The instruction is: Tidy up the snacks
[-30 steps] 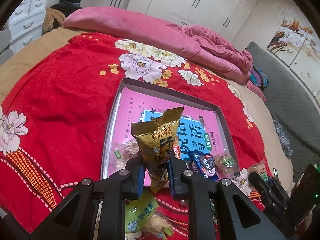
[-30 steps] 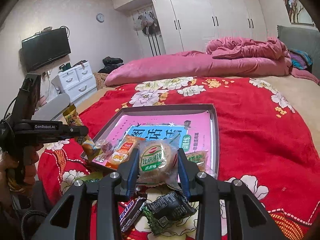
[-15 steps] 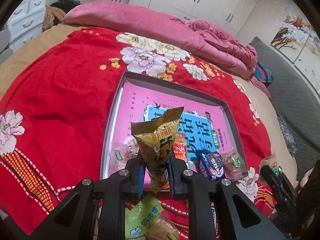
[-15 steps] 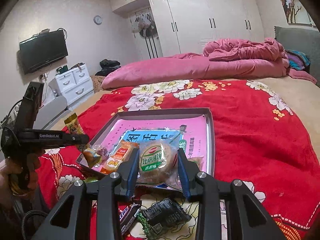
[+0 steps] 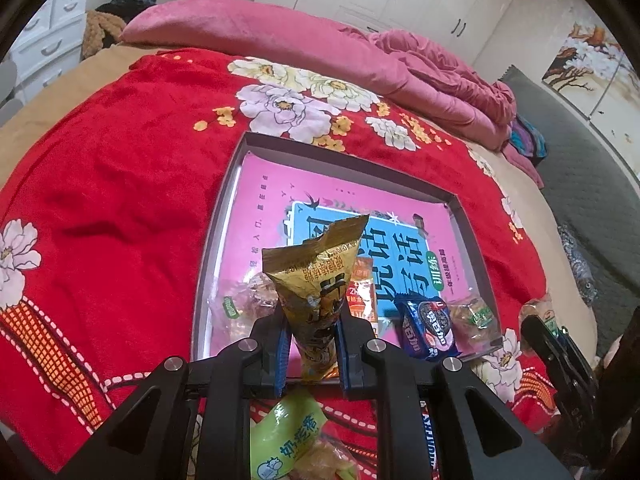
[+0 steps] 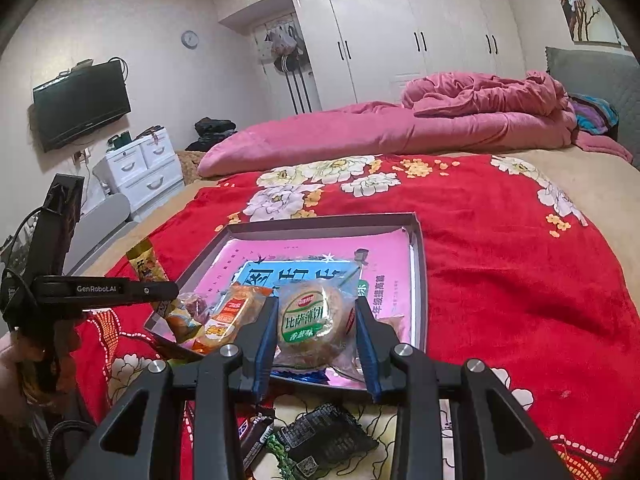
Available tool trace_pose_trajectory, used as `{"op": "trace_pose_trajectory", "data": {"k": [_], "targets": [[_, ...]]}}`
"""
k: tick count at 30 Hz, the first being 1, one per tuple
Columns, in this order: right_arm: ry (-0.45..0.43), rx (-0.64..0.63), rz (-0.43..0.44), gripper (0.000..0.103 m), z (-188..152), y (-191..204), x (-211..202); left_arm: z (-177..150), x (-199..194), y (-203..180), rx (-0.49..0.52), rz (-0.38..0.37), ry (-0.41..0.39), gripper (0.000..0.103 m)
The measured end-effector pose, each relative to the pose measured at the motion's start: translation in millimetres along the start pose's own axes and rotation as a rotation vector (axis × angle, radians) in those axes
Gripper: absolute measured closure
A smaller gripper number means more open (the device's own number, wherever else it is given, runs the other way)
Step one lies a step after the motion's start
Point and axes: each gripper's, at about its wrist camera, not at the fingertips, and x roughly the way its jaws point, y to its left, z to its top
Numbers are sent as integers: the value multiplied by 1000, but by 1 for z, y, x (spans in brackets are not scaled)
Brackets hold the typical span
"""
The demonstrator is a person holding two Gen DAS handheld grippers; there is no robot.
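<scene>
My left gripper (image 5: 310, 334) is shut on a tall gold snack packet (image 5: 316, 280), held upright over the near edge of a shallow grey tray (image 5: 224, 216) lined with a pink and blue sheet. My right gripper (image 6: 316, 322) is shut on a round biscuit pack with a green label (image 6: 310, 320), also above the tray's near edge (image 6: 418, 280). Inside the tray lie a blue cookie pack (image 5: 426, 330), an orange packet (image 5: 362, 294) and clear-wrapped sweets (image 5: 240, 304). The left gripper and its gold packet (image 6: 146, 264) show at the left of the right wrist view.
Loose snacks lie on the red floral blanket (image 5: 120, 184) before the tray: a green packet (image 5: 286, 436), a dark packet (image 6: 324, 438) and a chocolate bar (image 6: 254, 436). A pink duvet (image 6: 400, 132) lies across the far side of the bed. A person's hand (image 6: 12, 360) holds the left gripper.
Both views have closed in slightly on the tray. Each gripper keeps the same hold on its packet.
</scene>
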Motion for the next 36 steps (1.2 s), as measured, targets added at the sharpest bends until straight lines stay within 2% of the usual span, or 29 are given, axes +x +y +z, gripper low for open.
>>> {"op": "trace_pose_trajectory", "data": {"k": [36], "targets": [[82,10,-12,66,-4,-5,38,-7,23,4,-22,8,61,83]]}}
